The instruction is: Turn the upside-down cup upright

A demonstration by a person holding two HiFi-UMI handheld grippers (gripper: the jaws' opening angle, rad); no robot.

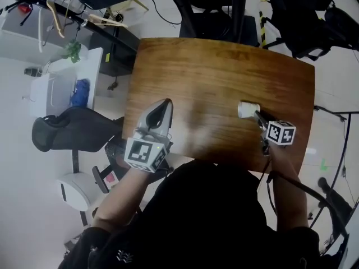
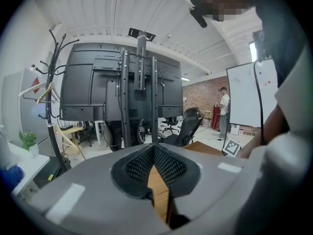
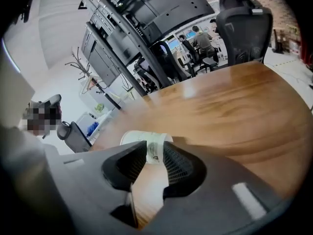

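A white paper cup (image 1: 247,110) is on the right half of the round wooden table (image 1: 224,66). From above it looks tipped toward the left; I cannot tell which end is up. My right gripper (image 1: 257,115) reaches it from the near right. In the right gripper view the cup (image 3: 146,137) sits just past the fingertips and is wider than the gap between them. The right gripper (image 3: 155,153) has its jaws apart and no pad clearly presses the cup. My left gripper (image 1: 164,104) hovers over the table's left part, its jaws (image 2: 154,151) meeting at the tips with nothing held.
A black office chair (image 1: 73,128) and a white cabinet (image 1: 61,88) stand left of the table. Beyond the table's far edge are a dark equipment rack (image 2: 122,82) and another office chair (image 3: 244,28). A person (image 2: 224,106) stands far off by a whiteboard.
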